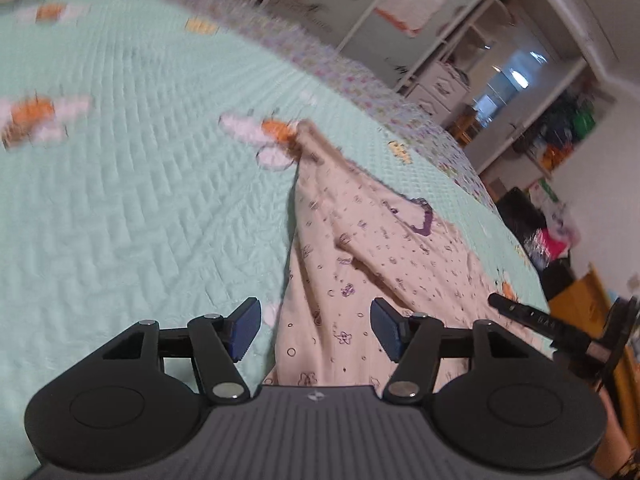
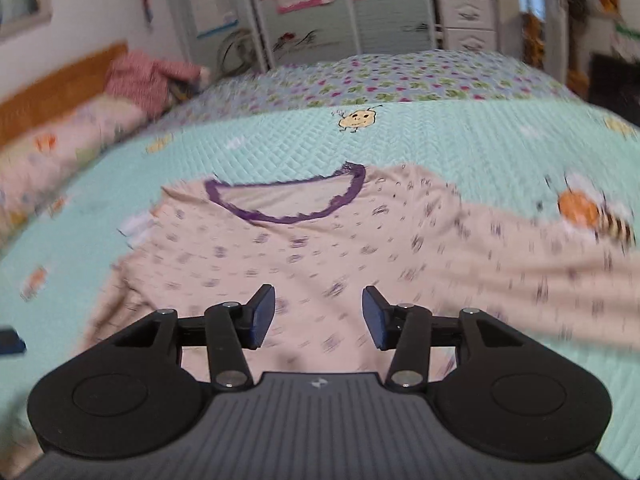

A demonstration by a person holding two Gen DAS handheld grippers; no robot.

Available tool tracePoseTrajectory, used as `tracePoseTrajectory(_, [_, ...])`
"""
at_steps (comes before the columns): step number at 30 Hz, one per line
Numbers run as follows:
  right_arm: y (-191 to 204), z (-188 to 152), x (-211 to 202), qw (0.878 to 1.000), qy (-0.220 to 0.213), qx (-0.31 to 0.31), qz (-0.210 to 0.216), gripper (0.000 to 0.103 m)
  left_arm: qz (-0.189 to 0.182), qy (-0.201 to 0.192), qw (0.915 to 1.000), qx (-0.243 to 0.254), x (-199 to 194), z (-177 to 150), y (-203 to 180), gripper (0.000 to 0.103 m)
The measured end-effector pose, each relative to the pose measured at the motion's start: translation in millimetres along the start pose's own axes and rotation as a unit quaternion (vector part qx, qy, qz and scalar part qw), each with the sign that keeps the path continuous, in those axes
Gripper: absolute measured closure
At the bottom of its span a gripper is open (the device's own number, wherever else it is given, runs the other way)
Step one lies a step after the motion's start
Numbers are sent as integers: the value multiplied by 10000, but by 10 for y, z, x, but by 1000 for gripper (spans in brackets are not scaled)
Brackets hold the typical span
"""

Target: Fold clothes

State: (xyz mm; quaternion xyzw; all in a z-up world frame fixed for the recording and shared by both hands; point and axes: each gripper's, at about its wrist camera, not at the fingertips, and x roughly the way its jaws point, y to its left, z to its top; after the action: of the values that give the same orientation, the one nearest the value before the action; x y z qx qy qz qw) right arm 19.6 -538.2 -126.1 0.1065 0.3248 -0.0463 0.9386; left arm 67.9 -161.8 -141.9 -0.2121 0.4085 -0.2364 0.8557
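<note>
1. On the bed's mint quilt (image 2: 460,152) lies one garment, a pale pink shirt (image 2: 304,256) with small purple prints, spread front-up in the right wrist view, its single purple-trimmed neckline (image 2: 286,200) pointing away from the camera.
2. One sleeve (image 2: 540,256) stretches out to the right across the quilt; in the left wrist view the same shirt (image 1: 360,248) narrows to a bunched tip (image 1: 308,130) beside a bee motif (image 1: 276,130).
3. Two grippers are in play. The left gripper (image 1: 316,328) has its two blue pads apart, released, with nothing pinched; the shirt lies under the gap.
4. The right gripper (image 2: 319,316) is likewise released, its two pads spread above the shirt's chest, not clamping the cloth. A black part of it (image 1: 560,328) shows at the right edge of the left wrist view.
5. Quilt motifs in the right wrist view: one orange bee (image 2: 592,212) and one yellow round creature (image 2: 357,119), others too blurred to count.
6. Beyond the quilt come one floral sheet (image 2: 400,80), one pink checked bundle (image 2: 148,76) by the headboard (image 2: 60,84), and white drawers (image 2: 466,20).
</note>
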Motion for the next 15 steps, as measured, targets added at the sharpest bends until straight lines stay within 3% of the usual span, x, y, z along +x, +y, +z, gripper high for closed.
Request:
tracePoseTrajectory(6, [-75, 123, 409, 9978, 522, -392, 86, 50, -253, 27, 9996, -144, 256, -74, 166, 40])
tracePoseTrajectory(11, [-5, 87, 509, 9933, 883, -743, 103, 52, -475, -63, 9988, -30, 301, -111, 236, 40])
tracePoseTrajectory(13, [45, 72, 523, 9912, 955, -914, 111, 71, -511, -64, 9987, -35, 308, -106, 257, 40])
tracePoseTrajectory(14, [72, 69, 526, 9902, 972, -993, 106, 93, -533, -61, 9985, -58, 304, -100, 270, 40])
tracePoseTrajectory(15, [92, 76, 509, 9902, 959, -1011, 115, 102, -549, -58, 9984, -83, 308, -89, 287, 40])
